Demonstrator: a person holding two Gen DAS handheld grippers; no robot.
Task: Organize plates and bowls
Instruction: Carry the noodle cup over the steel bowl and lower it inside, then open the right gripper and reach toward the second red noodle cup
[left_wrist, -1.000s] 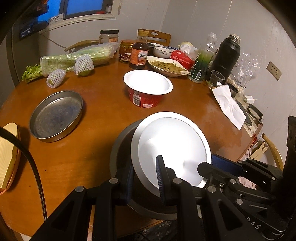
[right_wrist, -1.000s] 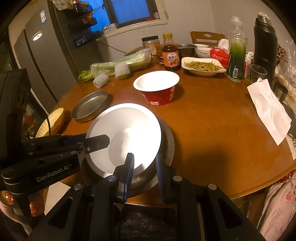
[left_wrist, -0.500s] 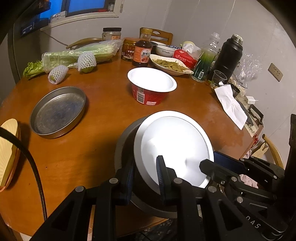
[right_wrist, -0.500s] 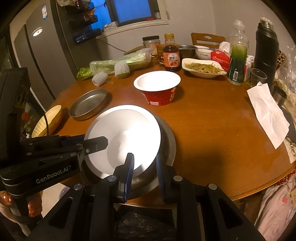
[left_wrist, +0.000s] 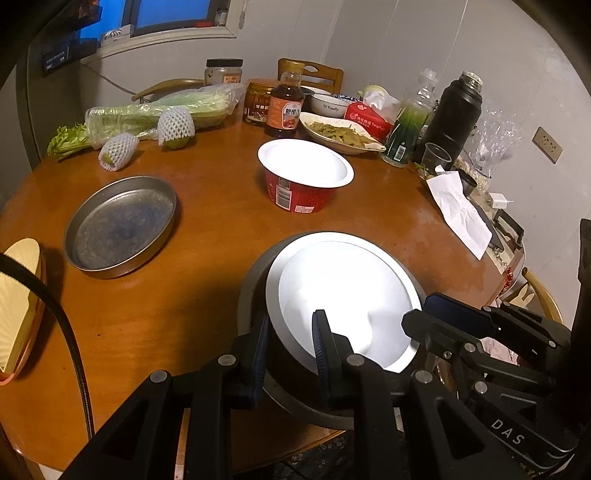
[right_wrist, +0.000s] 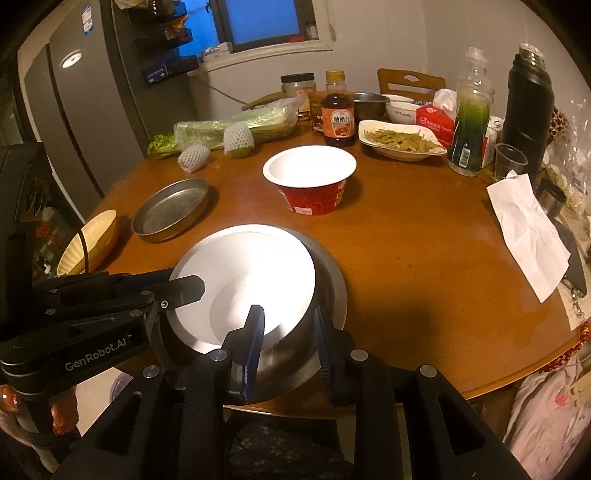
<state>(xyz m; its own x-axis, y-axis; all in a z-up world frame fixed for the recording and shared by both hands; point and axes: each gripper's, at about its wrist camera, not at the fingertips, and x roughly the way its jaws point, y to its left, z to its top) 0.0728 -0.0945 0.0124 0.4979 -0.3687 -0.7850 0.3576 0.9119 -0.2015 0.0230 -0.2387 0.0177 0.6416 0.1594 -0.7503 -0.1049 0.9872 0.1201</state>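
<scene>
A steel bowl (left_wrist: 343, 295) (right_wrist: 258, 280) sits tilted inside a wider flat metal pan (left_wrist: 251, 280) (right_wrist: 332, 273) at the table's near edge. My left gripper (left_wrist: 290, 332) is shut on the bowl's near-left rim, one finger inside and one outside. My right gripper (right_wrist: 288, 325) is shut on the bowl's near-right rim the same way. A second metal pan (left_wrist: 118, 225) (right_wrist: 170, 210) lies empty to the left. A red instant-noodle bowl (left_wrist: 304, 177) (right_wrist: 310, 177) stands at the table's middle. A yellow bowl (left_wrist: 18, 299) (right_wrist: 88, 247) sits at the far left edge.
Along the back stand a sauce bottle (left_wrist: 286, 107), jars, celery in a bag (left_wrist: 155, 110), two netted fruits, a dish of food (left_wrist: 343, 133), a green bottle (right_wrist: 469, 122), a black flask (right_wrist: 528, 92) and a white paper (right_wrist: 528, 229). A fridge (right_wrist: 74, 110) stands left.
Both grippers have lifted the steel bowl's near side, so it tilts more steeply inside the pan. Both views have pulled back slightly from the table.
</scene>
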